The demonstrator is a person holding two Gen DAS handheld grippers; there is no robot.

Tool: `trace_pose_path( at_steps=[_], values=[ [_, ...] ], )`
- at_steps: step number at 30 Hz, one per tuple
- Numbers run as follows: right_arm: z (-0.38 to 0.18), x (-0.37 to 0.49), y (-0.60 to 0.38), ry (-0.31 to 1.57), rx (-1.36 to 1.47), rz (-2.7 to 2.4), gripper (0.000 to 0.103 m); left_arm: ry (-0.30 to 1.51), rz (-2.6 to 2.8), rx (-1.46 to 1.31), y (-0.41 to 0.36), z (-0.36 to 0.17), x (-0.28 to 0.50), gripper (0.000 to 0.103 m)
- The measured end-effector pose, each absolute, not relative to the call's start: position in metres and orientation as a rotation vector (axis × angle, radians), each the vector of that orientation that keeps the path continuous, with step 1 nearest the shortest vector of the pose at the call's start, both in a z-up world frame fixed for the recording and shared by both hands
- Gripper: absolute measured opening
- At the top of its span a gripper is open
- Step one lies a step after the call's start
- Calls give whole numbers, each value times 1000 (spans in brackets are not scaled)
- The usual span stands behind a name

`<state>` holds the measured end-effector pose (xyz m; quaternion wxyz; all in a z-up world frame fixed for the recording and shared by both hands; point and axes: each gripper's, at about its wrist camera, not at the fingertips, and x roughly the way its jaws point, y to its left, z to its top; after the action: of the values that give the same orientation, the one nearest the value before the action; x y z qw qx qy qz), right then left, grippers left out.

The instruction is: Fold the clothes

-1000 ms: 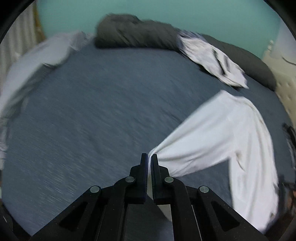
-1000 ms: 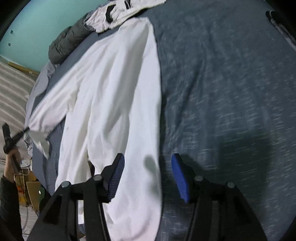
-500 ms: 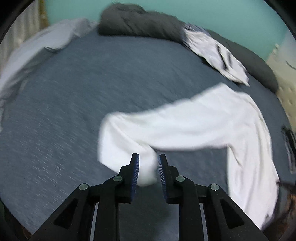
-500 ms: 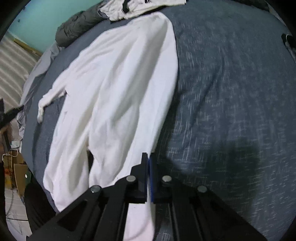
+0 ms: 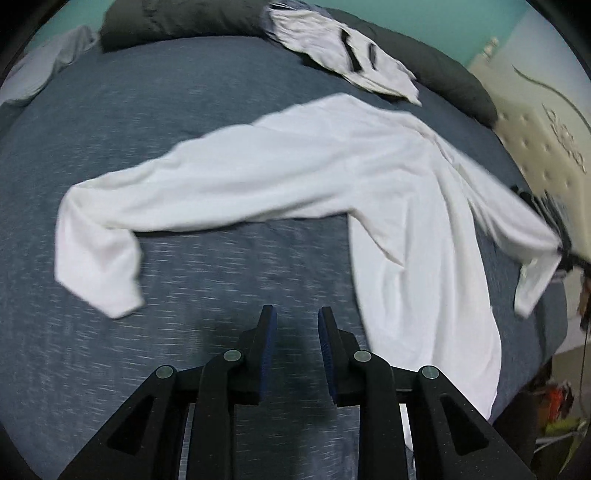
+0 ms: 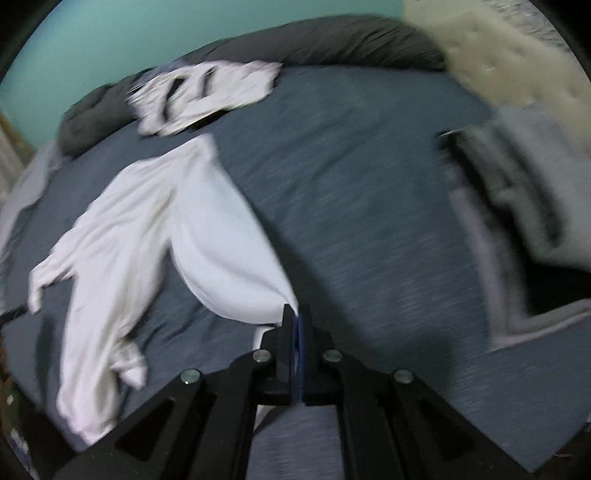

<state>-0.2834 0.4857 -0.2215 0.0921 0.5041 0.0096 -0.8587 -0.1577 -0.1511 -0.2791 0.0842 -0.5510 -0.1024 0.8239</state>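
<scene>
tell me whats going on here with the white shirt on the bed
A person with a handheld gripper in each hand is spreading out a white long-sleeved shirt on a blue-grey bed for folding. The right gripper is shut on the end of one sleeve and holds it taut, off the bed. The left gripper is open and empty, above bare bedding; the other sleeve lies flat, out to its left. A second light garment lies near the dark pillows.

Clothes pile (image 6: 524,206) at rt too blurred to ID
</scene>
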Motion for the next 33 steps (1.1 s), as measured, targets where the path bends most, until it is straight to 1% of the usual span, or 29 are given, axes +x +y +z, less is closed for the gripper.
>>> trace_pose_path(
  at_steps=[3,5,6,7,8,9,11,16,21,23,25,30,31,32,33],
  values=[
    [-210,-294,509,3,1481,-2737,2,-300,2417,-1662,-135,-289,-157,27],
    [-205,-294,512,13,1469,-2850,7,-298,2382,-1675,-125,-295,-155,29],
    [-204,-293,509,3,1448,-2851,19,-290,2367,-1682,-121,-298,-153,31],
    [-205,-289,503,-14,1420,-2815,37,-286,2355,-1686,-117,-300,-152,31],
    [-208,-285,495,-9,1405,-2776,43,-284,2344,-1689,-112,-302,-150,31],
    [-211,-280,487,7,1397,-2738,44,-283,2331,-1692,-107,-304,-149,31],
    [-225,-270,462,28,1400,-2636,44,-274,2305,-1695,-97,-305,-147,31],
    [-270,-242,405,-53,1482,-2323,44,-259,2269,-1676,-75,-300,-135,33],
    [-306,-208,331,28,1492,-2095,44,-271,2267,-1661,-71,-289,-115,38],
    [-320,-201,309,67,1516,-2046,45,-275,2273,-1656,-72,-285,-107,39],
    [-332,-198,294,92,1541,-2018,45,-284,2287,-1646,-76,-280,-98,39],
    [-357,-199,281,81,1593,-2005,45,-319,2322,-1638,-92,-270,-79,40],
    [-360,-196,280,90,1595,-2002,43,-321,2323,-1640,-92,-269,-77,40],
    [-362,-194,279,99,1597,-1998,39,-323,2325,-1641,-93,-269,-74,41],
    [-363,-192,278,107,1592,-1996,24,-325,2326,-1643,-94,-268,-72,41]
  ],
)
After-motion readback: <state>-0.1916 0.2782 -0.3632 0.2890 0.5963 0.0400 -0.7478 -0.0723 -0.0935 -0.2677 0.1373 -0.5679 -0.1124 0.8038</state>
